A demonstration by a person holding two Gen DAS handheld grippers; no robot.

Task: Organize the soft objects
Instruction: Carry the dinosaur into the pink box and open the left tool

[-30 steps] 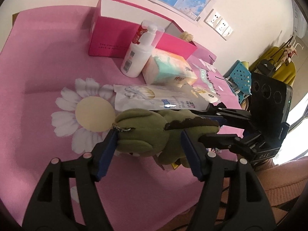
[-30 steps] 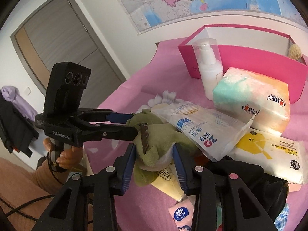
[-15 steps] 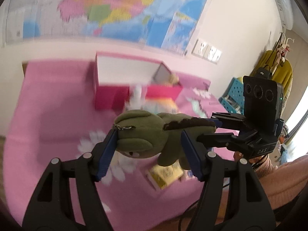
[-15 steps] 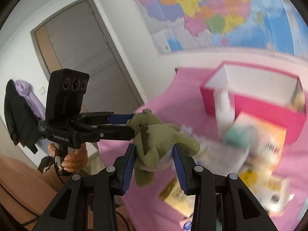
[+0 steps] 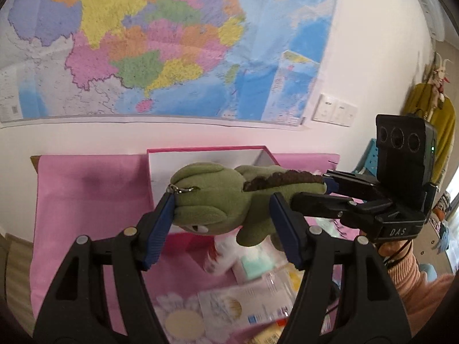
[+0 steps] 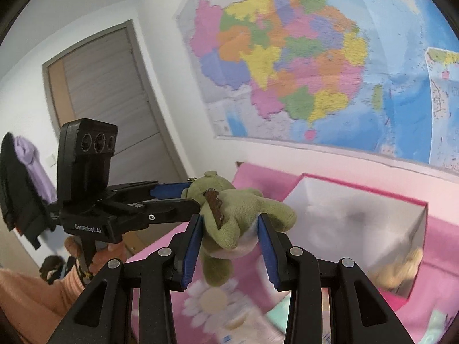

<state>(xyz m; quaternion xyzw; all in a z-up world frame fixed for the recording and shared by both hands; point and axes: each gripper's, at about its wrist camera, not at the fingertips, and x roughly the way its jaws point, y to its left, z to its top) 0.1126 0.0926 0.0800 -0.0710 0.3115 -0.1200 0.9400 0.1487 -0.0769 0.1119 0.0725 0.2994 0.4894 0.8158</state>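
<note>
A green plush dinosaur [image 5: 218, 197] with a brown spiny back hangs in the air between both grippers. My left gripper [image 5: 221, 218] is shut on its head end. My right gripper [image 6: 229, 238] is shut on its body and tail end [image 6: 229, 215]. Each gripper shows in the other's view: the right gripper [image 5: 327, 192], the left gripper [image 6: 183, 195]. Below and behind stands an open pink box [image 5: 200, 154] with white inside walls [image 6: 358, 215]; a tan soft toy [image 6: 401, 269] lies in its corner.
The table has a pink cloth [image 5: 86, 195] with a daisy print [image 5: 183, 319]. Tissue packs and wipes packets [image 5: 258, 301] lie near the front, blurred. A wall map [image 5: 172, 43] hangs behind. A door [image 6: 109, 109] is to the left.
Both grippers have lifted the plush dinosaur well up off the table and tilted upward; the table and packets have dropped low in view and the wall map fills the top.
</note>
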